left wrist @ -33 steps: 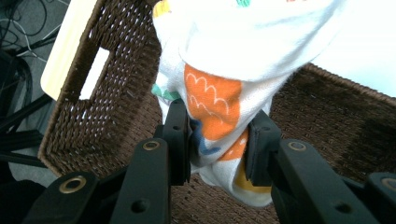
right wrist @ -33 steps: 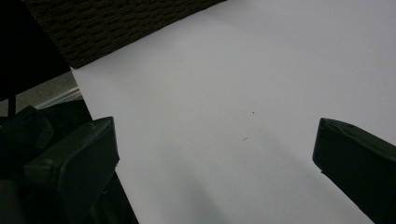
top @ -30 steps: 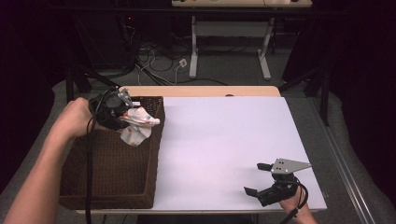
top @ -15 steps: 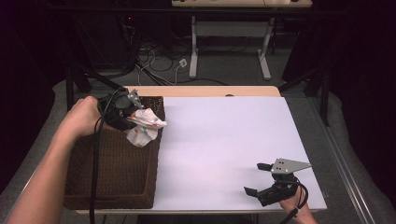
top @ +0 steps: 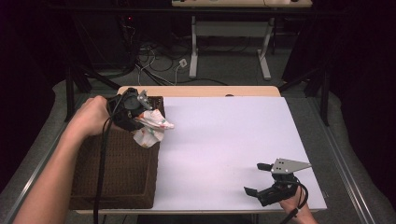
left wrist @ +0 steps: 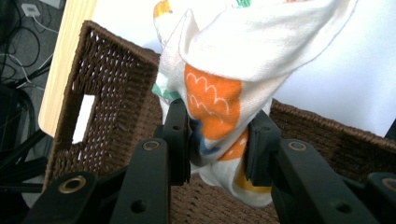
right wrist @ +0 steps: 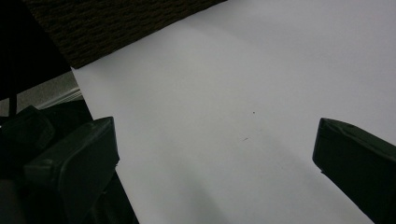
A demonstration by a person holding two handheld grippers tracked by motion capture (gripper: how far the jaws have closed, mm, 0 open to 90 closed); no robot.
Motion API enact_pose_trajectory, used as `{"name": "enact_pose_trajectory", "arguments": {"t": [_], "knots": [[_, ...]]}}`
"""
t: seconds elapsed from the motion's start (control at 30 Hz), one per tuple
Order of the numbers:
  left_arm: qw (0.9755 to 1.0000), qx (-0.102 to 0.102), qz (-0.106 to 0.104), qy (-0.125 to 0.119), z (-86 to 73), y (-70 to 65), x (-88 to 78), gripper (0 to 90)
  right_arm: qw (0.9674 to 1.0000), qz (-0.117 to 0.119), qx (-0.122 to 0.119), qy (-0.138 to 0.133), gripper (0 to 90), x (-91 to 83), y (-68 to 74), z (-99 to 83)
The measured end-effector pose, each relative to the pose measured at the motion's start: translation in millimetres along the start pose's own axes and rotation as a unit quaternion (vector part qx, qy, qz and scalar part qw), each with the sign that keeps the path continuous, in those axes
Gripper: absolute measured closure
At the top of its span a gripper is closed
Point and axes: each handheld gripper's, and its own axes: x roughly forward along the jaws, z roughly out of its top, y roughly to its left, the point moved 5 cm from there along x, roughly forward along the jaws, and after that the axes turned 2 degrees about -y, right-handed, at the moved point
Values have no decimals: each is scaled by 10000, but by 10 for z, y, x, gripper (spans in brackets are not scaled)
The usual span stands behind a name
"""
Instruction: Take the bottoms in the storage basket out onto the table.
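My left gripper [top: 142, 116] is shut on a white cloth [top: 152, 128] printed with orange, green and blue shapes. It holds the cloth over the far right corner of a brown wicker basket [top: 116, 172]. In the left gripper view the black pads [left wrist: 180, 135] pinch the cloth [left wrist: 261, 42] above the basket's rim [left wrist: 116, 70]; the cloth drapes forward toward the white table. My right gripper [top: 252, 178] rests near the table's front right corner, open, with nothing between its fingers. In the right gripper view its jaws [right wrist: 215, 144] stand wide apart over bare white surface.
The white tabletop [top: 224, 135] stretches from the basket to the right edge. A strip of wooden edge [top: 196, 91] runs along the far side. The basket's side [right wrist: 116, 23] lies ahead of the right gripper. Cables and another desk's legs [top: 194, 56] are on the floor beyond.
The left hand has carried the cloth to the right, from over the basket's inside to its right rim. The right gripper has stayed put.
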Motion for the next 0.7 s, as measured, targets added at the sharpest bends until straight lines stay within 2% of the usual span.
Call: {"name": "enact_pose_trajectory", "arguments": {"t": [0.7], "knots": [[9995,214,-126,-218,300,-139,105,675,10000,-3,-52,-34,0,0,-7,4]]}}
